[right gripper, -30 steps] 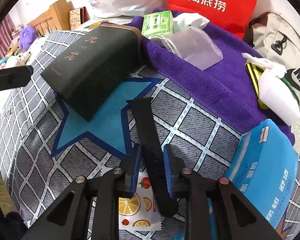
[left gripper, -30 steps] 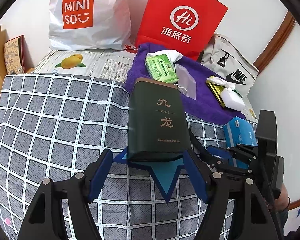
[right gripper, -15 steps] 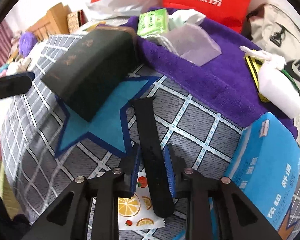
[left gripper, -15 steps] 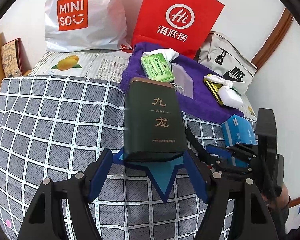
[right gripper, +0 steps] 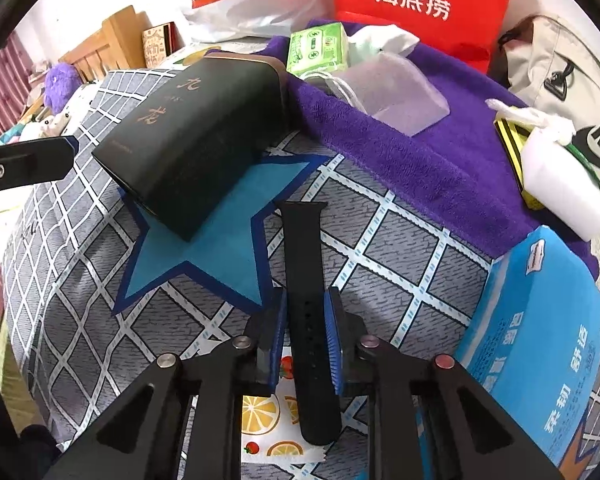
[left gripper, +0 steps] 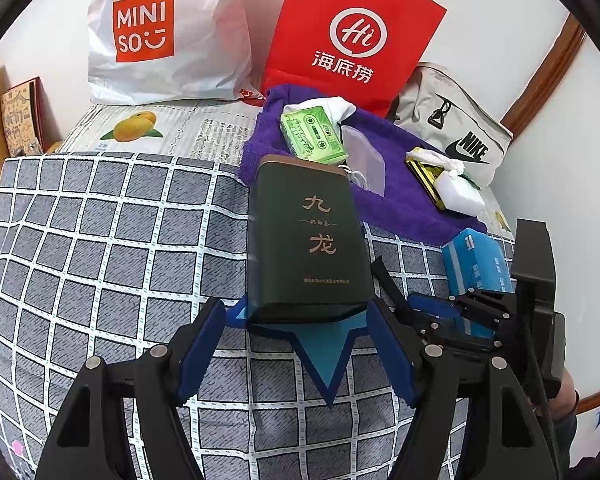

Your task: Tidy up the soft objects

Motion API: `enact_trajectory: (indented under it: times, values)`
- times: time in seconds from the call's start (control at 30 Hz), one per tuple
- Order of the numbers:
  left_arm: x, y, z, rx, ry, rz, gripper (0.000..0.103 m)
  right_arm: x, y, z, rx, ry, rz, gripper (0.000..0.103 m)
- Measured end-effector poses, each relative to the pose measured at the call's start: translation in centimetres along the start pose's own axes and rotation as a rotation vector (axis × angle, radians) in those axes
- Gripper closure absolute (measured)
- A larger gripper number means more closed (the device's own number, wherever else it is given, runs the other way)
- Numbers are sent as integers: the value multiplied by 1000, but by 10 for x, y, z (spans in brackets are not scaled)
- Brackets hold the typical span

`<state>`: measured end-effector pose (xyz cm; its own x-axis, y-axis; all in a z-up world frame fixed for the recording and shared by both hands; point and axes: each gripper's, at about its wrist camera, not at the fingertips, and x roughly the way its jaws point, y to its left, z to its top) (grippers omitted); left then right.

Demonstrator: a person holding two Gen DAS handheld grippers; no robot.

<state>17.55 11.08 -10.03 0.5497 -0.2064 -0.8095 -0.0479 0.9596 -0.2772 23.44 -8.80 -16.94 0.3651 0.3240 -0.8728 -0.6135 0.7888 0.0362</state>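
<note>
Bed under grey checked cover [left gripper: 100,248] with blue star patch [right gripper: 204,264], bearing dark green box [left gripper: 306,240] partly on star, black watch strap [right gripper: 306,280], fruit-print packet [right gripper: 268,412], blue tissue pack [right gripper: 540,340], purple towel [right gripper: 400,140], newspaper sheet [left gripper: 172,128] near bags at wall.

— What did the watch strap [right gripper: 306,280] look like?
— Black, soft, with a row of holes. It lay flat on the checked bedspread [right gripper: 380,248], one end by the blue star, the other over a fruit-print packet [right gripper: 266,420].
</note>
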Motion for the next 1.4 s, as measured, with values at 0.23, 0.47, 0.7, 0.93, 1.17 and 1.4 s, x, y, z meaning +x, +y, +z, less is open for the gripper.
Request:
enact_trajectory:
  times: [0.23,0.47,0.7,0.93,1.17,1.4]
  values:
    - [1,-7,-5,17,3,-2,32,-3,-3,-3,26,-44,18,87]
    - [4,-17,-19,54,27,-4,32,-24,-11,-4,68,-68,23,100]
    - [-3,-27,-25,77,25,1,32,-7,-2,-10,35,-30,24,99]
    - [-2,-27,-29,89,32,8,32,-17,2,-11,28,-70,8,100]
    - [20,-54,-43,170,77,-28,32,-58,-6,-19,62,-135,-19,100]
    - [46,-87,-62,234,109,-50,30,-109,-27,-42,117,-235,-70,100]
